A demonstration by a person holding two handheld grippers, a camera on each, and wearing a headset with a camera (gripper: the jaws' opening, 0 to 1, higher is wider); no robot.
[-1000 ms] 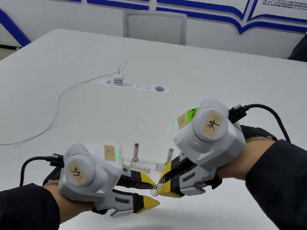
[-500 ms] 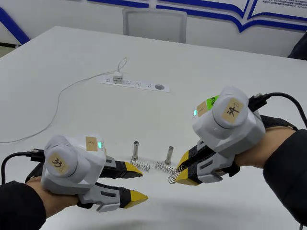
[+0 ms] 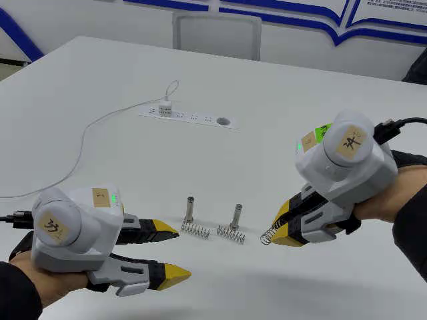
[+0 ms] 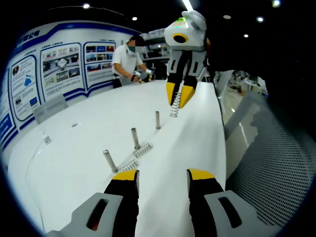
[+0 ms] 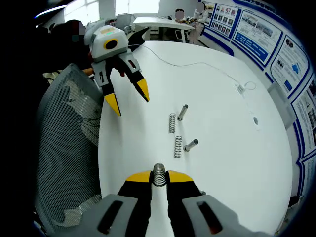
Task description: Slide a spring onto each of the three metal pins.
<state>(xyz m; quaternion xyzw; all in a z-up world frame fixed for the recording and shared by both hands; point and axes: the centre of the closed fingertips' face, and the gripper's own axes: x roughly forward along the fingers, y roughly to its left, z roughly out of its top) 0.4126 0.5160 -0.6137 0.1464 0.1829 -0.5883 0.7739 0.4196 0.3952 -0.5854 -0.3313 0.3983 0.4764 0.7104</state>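
While the right tongs (image 3: pixel 280 227) pinch one spring (image 3: pixel 269 233) by its end between their yellow tips, the rest of the coil sticks out past them, slanting down toward the white table (image 3: pixel 120 153). We cannot tell whether its free end touches the surface. In the right gripper view the jaws are closed on this coil, which stands up between the two tips.

We hold the left tongs (image 3: pixel 179 252) open with nothing between the jaws, low over the near side of the table, to the left of the pins and apart from them.

From the head view we see the left pin (image 3: pixel 189 209) and the right pin (image 3: pixel 235 216) standing upright and bare, near each other. A loose spring (image 3: pixel 195 231) lies flat just beside the foot of the left pin, and a second loose spring (image 3: pixel 231 234) lies just beside the foot of the right one.

From the left gripper view we make out a third pin (image 4: pixel 157 120), also upright and bare, farthest from those jaws. The right tongs hang near it, with the held coil dangling just beside its top.

Farther back on the table lies a power strip (image 3: pixel 189 119) with a white cable (image 3: pixel 87 133) trailing off to the left, and a chair (image 3: pixel 217 33) stands at the far edge.
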